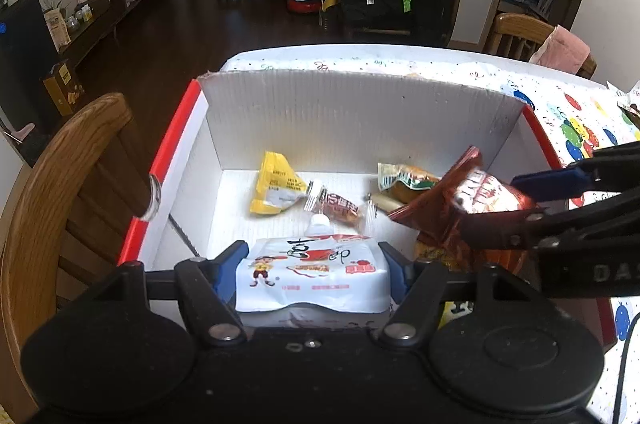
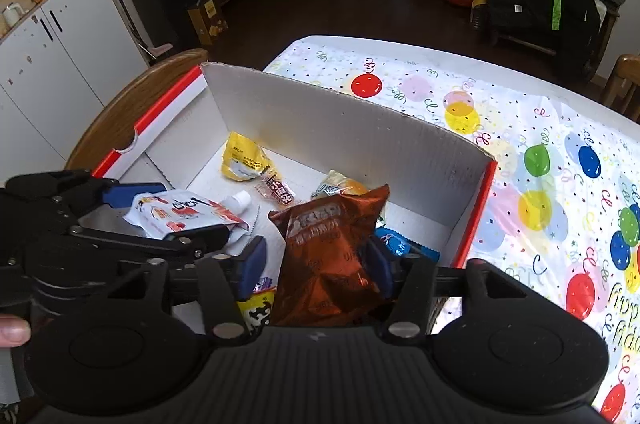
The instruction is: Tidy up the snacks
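We have the left gripper (image 1: 314, 274) clamped on a white spouted pouch (image 1: 316, 278), both blue pads pressed into its sides, held over the near edge of the white cardboard box (image 1: 360, 112). Right gripper (image 2: 316, 258) is closed on a brown foil snack bag (image 2: 332, 256), also above the box, to the right of the pouch. On the box floor: yellow packet (image 1: 274, 190) toward the far wall, small red wrapped snack (image 1: 340, 208) just beside it, green-white packet (image 1: 404, 180) further right. Blue packet (image 2: 398, 244) sits in the box's near-right corner. The box is on a balloon-print tablecloth (image 2: 540, 160).
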{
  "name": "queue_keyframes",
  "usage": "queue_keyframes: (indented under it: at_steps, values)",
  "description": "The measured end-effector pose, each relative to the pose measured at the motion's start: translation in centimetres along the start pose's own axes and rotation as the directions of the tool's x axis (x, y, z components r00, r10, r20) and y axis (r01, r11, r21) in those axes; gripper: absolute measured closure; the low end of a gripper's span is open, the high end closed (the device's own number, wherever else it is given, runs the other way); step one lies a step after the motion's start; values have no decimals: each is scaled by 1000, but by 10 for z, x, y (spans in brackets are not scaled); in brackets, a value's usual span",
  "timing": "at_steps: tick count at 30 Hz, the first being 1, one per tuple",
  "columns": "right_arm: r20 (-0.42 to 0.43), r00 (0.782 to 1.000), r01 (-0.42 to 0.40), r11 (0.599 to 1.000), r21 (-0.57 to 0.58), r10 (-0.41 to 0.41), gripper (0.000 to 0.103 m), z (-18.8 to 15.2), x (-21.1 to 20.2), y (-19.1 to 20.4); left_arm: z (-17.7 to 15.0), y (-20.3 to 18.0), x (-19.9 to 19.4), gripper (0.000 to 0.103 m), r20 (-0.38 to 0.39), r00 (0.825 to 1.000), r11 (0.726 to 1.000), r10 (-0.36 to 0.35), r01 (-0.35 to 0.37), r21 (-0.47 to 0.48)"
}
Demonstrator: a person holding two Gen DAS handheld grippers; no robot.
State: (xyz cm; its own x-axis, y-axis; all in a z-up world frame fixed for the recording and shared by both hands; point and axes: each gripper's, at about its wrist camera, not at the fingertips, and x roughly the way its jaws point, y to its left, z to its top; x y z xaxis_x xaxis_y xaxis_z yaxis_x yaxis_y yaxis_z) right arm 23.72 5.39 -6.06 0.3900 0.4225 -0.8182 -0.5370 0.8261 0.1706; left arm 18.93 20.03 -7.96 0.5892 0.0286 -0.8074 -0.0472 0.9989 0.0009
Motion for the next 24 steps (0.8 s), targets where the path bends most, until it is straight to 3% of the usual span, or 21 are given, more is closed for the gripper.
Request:
queue_keyframes:
  at_steps: [3,6,24]
  values:
    - [11,1000,-13,1000,11,13,45,-2,-7,-1,-2,-2,-5,33,20,1000,1000,-1,1,1]
    - [30,999,-24,1000,17,24,38,-5,-17,-3,0,-5,-14,21,51,999,1000,2,-3,7]
    - [194,978,-77,997,-27,80,30,-45,-107,0,-21,-21,-93,3,202,979,1000,-6,4,10]
